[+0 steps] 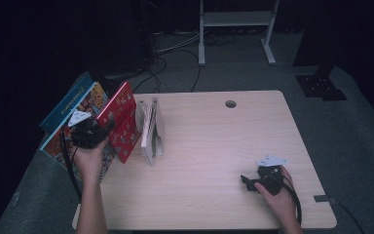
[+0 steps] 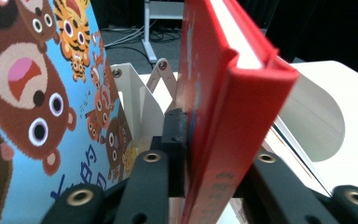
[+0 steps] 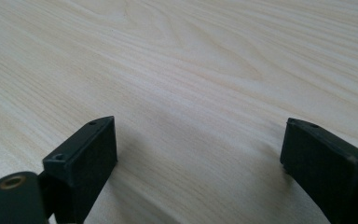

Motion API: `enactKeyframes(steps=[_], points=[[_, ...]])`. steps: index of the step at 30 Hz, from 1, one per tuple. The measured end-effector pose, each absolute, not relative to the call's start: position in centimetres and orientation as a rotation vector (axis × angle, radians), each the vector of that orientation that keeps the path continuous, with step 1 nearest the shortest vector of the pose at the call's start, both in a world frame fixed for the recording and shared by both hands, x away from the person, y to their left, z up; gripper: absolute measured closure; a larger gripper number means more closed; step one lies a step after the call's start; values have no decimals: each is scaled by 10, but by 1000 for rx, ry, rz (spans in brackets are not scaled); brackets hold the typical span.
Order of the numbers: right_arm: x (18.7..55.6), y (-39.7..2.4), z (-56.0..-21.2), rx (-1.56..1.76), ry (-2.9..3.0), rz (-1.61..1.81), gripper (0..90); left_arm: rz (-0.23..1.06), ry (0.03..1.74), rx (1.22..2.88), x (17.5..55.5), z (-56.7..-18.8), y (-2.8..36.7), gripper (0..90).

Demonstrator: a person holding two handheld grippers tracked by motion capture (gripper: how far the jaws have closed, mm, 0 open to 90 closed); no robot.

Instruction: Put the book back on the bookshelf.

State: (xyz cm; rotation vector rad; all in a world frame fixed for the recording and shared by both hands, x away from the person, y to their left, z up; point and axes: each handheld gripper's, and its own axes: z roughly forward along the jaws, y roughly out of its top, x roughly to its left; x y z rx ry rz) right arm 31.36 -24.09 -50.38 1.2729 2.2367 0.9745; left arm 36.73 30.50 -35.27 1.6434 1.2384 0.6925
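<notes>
Pale woodgrain table [image 1: 214, 146]: left tool [image 1: 108, 126] clamps glossy red hardcover [image 1: 121, 122], right tool [image 1: 246, 181] gapes wide

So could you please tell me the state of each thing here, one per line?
Red book: tilted on edge, between the left gripper's fingers.
Left gripper: fingers around the red book; whether they press is unclear.
Blue picture book: leaning, beside the red book.
White bookend rack: upright on the table.
Right gripper: open, empty.
</notes>
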Motion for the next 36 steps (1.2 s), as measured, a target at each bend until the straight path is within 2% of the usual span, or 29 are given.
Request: enactKeyframes(steps=[10,20,27,36], points=[[314,-241,-504,1273,2237,975,99,761,1229,1618,349,-355,303,359],[314,-241,-504,1273,2237,974,98,798,1215,1622,324,-355,297,128],[314,-241,-504,1273,2237,974,99,793,1210,1635,307,-355,292,34],[314,-241,-504,1271,2237,975,99,793,1187,1624,288,-356,287,0]])
